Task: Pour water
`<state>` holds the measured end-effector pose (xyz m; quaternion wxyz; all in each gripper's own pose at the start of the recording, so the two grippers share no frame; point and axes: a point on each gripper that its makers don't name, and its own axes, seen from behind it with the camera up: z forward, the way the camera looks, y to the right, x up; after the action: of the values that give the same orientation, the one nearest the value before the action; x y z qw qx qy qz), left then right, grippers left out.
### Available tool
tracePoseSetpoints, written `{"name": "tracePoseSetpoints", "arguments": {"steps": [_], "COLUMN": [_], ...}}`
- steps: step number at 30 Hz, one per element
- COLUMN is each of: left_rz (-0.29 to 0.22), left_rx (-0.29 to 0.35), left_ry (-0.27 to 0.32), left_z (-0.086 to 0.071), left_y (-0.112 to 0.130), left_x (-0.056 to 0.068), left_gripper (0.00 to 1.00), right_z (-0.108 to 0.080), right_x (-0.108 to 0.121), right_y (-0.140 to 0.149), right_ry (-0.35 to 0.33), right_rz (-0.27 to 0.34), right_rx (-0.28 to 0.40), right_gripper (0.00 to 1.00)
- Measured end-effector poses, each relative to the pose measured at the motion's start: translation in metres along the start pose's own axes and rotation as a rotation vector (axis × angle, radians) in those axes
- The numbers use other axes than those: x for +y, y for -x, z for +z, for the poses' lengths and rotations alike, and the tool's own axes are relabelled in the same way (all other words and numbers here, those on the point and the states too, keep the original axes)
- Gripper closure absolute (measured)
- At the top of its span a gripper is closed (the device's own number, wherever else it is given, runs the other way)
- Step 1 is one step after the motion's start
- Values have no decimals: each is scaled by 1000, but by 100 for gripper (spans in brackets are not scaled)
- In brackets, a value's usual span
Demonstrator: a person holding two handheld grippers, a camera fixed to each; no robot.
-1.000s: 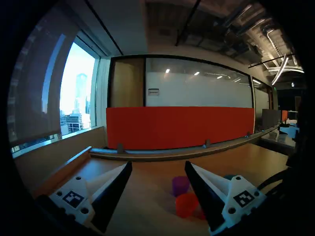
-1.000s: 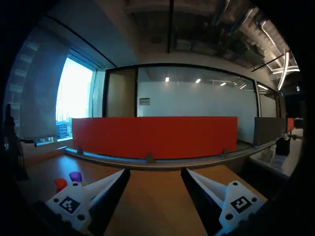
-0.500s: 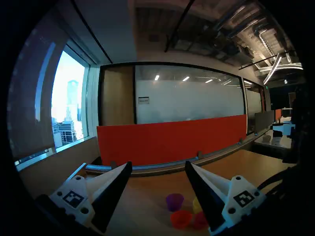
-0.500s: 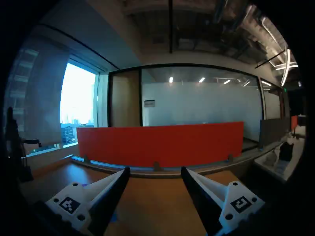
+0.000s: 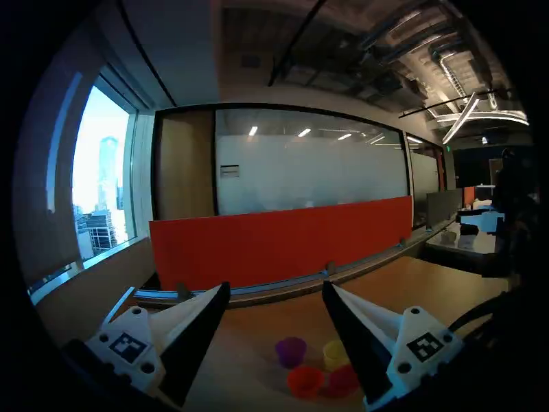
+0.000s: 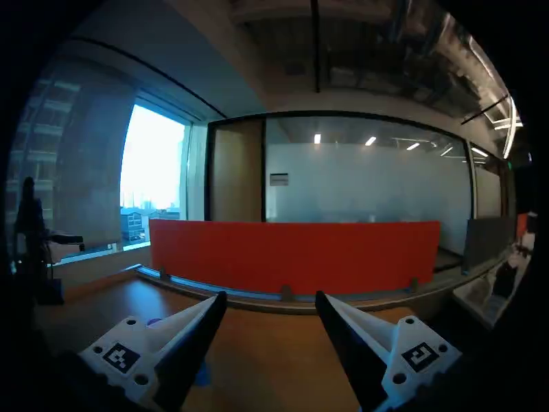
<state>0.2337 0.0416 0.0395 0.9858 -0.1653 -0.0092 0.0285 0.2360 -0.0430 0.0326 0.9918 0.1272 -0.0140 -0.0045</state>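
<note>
Small plastic cups stand together on the wooden table (image 5: 261, 343) in the left gripper view: a purple cup (image 5: 291, 351), a yellow cup (image 5: 335, 354), an orange cup (image 5: 305, 382) and a red cup (image 5: 342, 380). My left gripper (image 5: 273, 296) hovers above and short of them, open, nothing between its fingers. In the right gripper view my right gripper (image 6: 269, 302) is open over bare wooden table (image 6: 274, 357); a sliver of purple cup (image 6: 154, 321) peeks over its left finger and a small blue thing (image 6: 202, 375) lies beside it.
An orange divider panel (image 5: 281, 242) runs along the table's far edge, with a frosted glass wall behind. A bright window (image 5: 96, 185) is at the left. Another desk (image 5: 480, 237) with items lies far right. A dark stand (image 6: 31, 240) stands at the table's left.
Both views have swung: the left gripper's cups moved left and lower between the fingers, with yellow and red cups now clear. The right gripper's orange and purple cups dropped behind its left finger.
</note>
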Motion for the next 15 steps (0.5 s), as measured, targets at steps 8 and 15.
{"name": "tracePoseSetpoints", "arguments": {"steps": [8, 15], "left_rz": [0, -30], "left_rx": [-14, 9], "left_ry": [165, 273], "left_z": [1, -1], "left_y": [3, -7], "left_x": [40, 65], "left_gripper": [1, 0], "right_z": [4, 5], "right_x": [-34, -57], "right_y": [-3, -12], "right_ry": [-172, -286], "right_rz": [-24, -6], "right_rx": [2, 5], "right_gripper": [0, 0]}}
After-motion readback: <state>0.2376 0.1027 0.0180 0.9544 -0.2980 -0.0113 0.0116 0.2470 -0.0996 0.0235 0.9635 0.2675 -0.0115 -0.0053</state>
